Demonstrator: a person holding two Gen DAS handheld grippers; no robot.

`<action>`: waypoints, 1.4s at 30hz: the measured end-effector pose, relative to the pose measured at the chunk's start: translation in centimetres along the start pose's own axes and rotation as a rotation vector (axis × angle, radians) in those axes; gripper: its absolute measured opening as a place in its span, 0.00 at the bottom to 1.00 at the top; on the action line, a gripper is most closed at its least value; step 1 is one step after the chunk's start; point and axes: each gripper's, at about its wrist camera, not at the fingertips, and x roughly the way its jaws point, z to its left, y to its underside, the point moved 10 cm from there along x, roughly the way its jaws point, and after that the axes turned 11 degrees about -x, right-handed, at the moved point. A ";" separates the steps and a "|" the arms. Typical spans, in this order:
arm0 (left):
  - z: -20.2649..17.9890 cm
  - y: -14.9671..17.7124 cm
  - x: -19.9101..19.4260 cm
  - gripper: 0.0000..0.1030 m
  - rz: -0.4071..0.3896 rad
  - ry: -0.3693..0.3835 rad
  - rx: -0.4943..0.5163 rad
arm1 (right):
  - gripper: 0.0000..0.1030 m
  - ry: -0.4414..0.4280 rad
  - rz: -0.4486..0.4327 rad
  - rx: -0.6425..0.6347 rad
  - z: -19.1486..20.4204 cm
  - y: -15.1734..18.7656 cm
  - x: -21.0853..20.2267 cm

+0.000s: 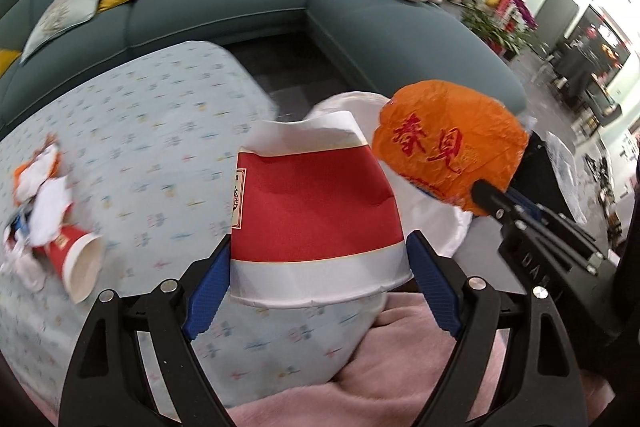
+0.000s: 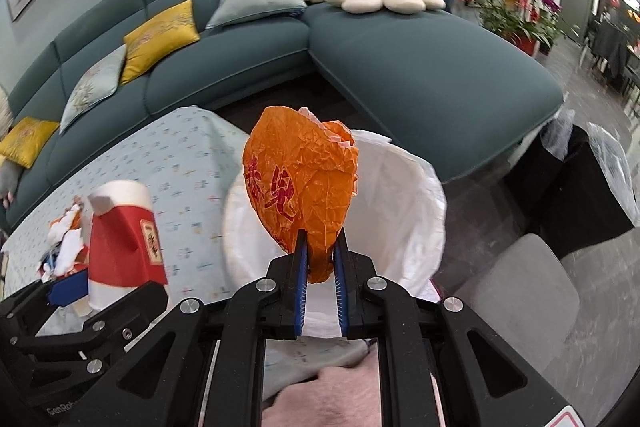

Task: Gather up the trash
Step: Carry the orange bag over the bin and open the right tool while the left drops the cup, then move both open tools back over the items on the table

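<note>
My left gripper [image 1: 320, 243] is shut on a crushed red and white paper cup [image 1: 316, 203], its blue pads pressing the cup's sides, held above the table's corner. My right gripper [image 2: 322, 247] is shut on a crumpled orange wrapper [image 2: 300, 183] with red characters, hanging over a bin with a white liner [image 2: 416, 195]. In the left wrist view the orange wrapper [image 1: 448, 143] and the right gripper [image 1: 486, 191] are to the right of the cup. The right wrist view shows the cup [image 2: 120, 239] in the left gripper [image 2: 112, 287] at lower left.
A pile of torn wrappers [image 1: 36, 195] and a second red cup [image 1: 76, 263] lie on the light blue tablecloth [image 1: 160, 147]. A teal sofa [image 2: 400, 67] with cushions curves behind. A black bin [image 2: 588, 187] and a grey stool [image 2: 520, 287] stand at right.
</note>
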 end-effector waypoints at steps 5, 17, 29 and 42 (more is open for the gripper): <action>-2.2 -0.9 1.9 0.79 0.010 0.021 0.036 | 0.11 0.020 0.010 0.029 -2.2 0.5 0.8; -4.4 -2.7 4.4 0.89 0.022 0.055 0.013 | 0.17 0.039 0.037 0.087 -4.9 0.8 2.8; -0.1 -3.3 1.9 0.89 -0.034 0.010 -0.077 | 0.31 0.028 0.023 0.046 -2.6 0.1 2.0; 8.7 -2.9 -2.8 0.89 -0.116 -0.117 -0.198 | 0.49 -0.033 0.002 -0.064 4.5 -0.7 -0.1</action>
